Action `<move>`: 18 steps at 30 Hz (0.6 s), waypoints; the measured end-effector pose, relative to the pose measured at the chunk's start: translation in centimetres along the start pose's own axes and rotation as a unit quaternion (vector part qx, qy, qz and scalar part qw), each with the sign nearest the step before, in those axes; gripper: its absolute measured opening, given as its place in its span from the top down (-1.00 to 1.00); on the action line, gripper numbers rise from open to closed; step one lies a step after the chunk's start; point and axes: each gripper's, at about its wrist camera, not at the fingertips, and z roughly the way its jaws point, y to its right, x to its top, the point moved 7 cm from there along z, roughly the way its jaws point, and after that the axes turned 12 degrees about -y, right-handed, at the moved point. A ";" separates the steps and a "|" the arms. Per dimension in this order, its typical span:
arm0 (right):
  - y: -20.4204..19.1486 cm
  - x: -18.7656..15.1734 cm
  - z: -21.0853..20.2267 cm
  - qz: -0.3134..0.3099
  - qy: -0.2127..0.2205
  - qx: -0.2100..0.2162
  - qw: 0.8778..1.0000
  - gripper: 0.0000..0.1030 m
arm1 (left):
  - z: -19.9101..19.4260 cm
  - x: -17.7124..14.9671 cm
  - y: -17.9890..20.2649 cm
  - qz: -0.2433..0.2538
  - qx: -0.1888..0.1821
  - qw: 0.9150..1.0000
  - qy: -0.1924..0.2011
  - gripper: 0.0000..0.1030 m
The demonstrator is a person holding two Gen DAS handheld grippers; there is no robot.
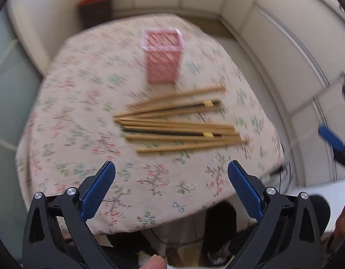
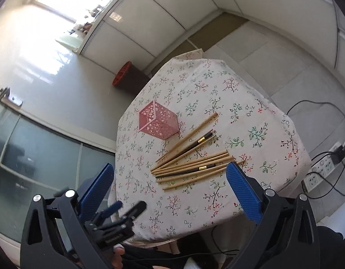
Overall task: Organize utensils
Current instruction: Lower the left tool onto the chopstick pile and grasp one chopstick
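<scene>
Chopsticks (image 2: pixel 190 157) lie loose mid-frame, the pink holder (image 2: pixel 158 122) just beyond.
I hold both claws, left (image 1: pixel 171 168) and right (image 2: pixel 170 170), spread and empty above the table (image 2: pixel 239 103), ready to pick.

Lying on the table (image 2: pixel 273 121): about eight light wooden chopsticks (image 2: pixel 190 163) and two dark chopsticks (image 2: pixel 186 171). Standing near the far edge: one pink holder (image 2: pixel 158 123).
</scene>
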 end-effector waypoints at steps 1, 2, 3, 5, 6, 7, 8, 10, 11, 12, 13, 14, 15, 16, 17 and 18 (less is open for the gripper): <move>0.7 0.9 0.0 0.015 0.004 0.003 1.000 -0.89 | 0.8 0.5 0.8 0.019 -0.004 1.000 -0.016 -0.86; 1.6 1.7 -0.1 0.031 0.013 0.006 0.999 -0.89 | 1.4 1.1 1.8 0.043 0.002 0.999 -0.022 -0.86; 2.4 2.4 -0.3 0.045 0.021 0.007 0.999 -0.89 | 1.6 1.8 2.5 0.062 0.010 0.998 -0.020 -0.86; 4.8 3.7 -0.9 0.081 0.054 0.005 0.995 -0.89 | 1.3 3.7 4.9 0.107 0.017 0.994 -0.004 -0.86; 6.0 4.2 -1.4 0.098 0.070 0.008 0.993 -0.89 | 1.1 4.8 6.3 0.134 0.015 0.991 0.005 -0.86; 6.9 4.6 -1.8 0.113 0.079 0.010 0.990 -0.89 | 1.1 6.1 7.7 0.159 0.014 0.987 0.006 -0.86; 8.0 4.9 -2.2 0.131 0.090 0.014 0.987 -0.89 | 1.6 7.3 8.8 0.181 0.019 0.983 -0.002 -0.86; 9.3 5.4 -2.3 0.149 0.095 0.022 0.984 -0.89 | 3.1 9.5 10.3 0.211 0.047 0.976 -0.021 -0.86; 9.7 5.7 -2.0 0.153 0.090 0.027 0.984 -0.89 | 4.0 10.6 10.8 0.225 0.063 0.972 -0.029 -0.86; 9.9 5.9 -1.9 0.154 0.085 0.032 0.984 -0.89 | 5.2 11.7 11.4 0.241 0.084 0.966 -0.039 -0.86; 10.0 6.0 -1.7 0.154 0.078 0.035 0.984 -0.89 | 6.1 12.5 11.7 0.253 0.098 0.961 -0.048 -0.86; 10.1 6.1 -1.6 0.154 0.073 0.035 0.985 -0.89 | 7.1 13.4 12.0 0.264 0.107 0.957 -0.058 -0.86; 10.1 6.2 -1.2 0.154 0.063 0.036 0.985 -0.89 | 8.1 14.0 12.2 0.274 0.114 0.952 -0.070 -0.86; 10.1 6.1 -1.0 0.155 0.058 0.035 0.986 -0.89 | 9.0 14.7 12.3 0.278 0.118 0.950 -0.079 -0.86; 10.3 6.2 -0.7 0.156 0.053 0.027 0.986 -0.89 | 9.9 15.2 12.4 0.281 0.119 0.948 -0.088 -0.85; 10.5 6.2 -0.5 0.157 0.050 0.017 0.986 -0.89 | 11.0 15.9 12.3 0.281 0.120 0.947 -0.102 -0.85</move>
